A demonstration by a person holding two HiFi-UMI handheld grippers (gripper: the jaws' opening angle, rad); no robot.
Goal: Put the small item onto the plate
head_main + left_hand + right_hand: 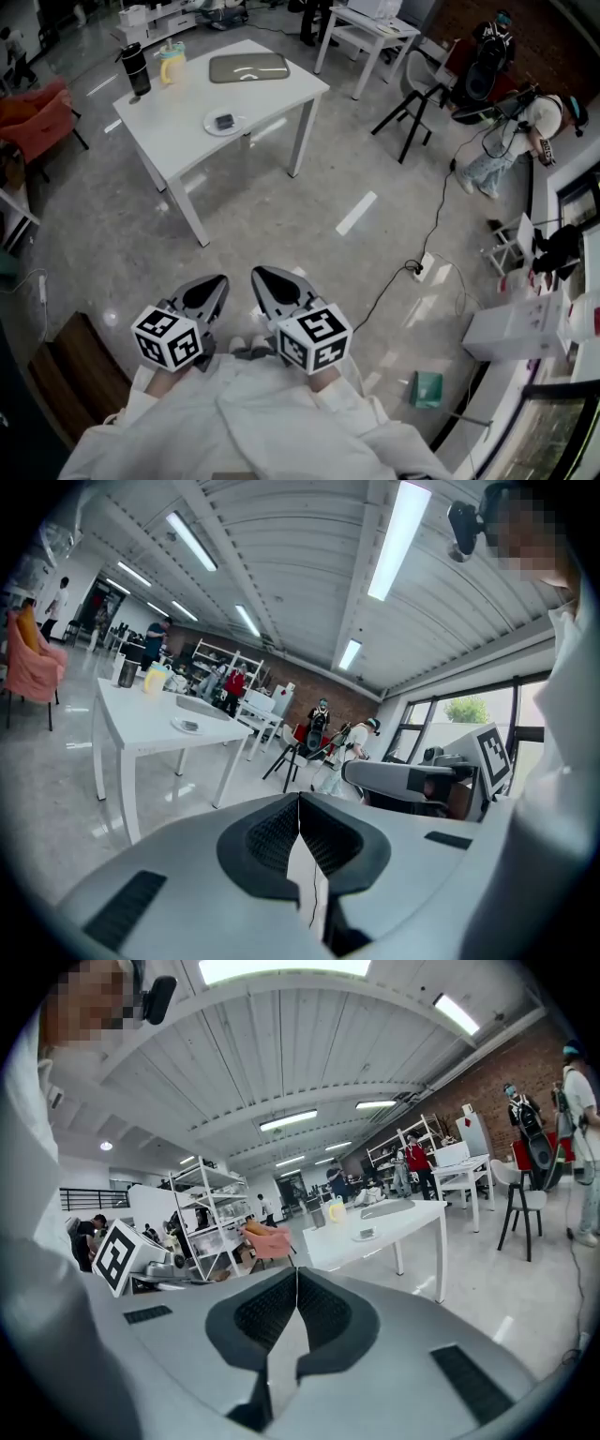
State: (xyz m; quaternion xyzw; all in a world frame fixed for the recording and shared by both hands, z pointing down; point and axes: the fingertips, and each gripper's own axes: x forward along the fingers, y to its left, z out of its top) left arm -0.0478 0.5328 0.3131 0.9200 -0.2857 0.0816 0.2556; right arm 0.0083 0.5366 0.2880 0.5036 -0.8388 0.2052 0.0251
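A white table (178, 127) stands well ahead of me across the floor. On it lies a small white plate (224, 123) with a small dark item (224, 121) resting on it; the plate (364, 1236) also shows far off in the right gripper view. My left gripper (221, 280) and right gripper (257, 275) are held side by side close to my body, far short of the table. Both are shut with nothing between the jaws. In the left gripper view the plate (190, 726) lies on the distant table.
On the table also stand a black bottle (137, 68), a yellow-green mug (172, 64) and a grey tray (248, 67). A second white table (367, 37) and black chair (419, 89) are at the back right. Cables (433, 234) cross the floor; people are at the right.
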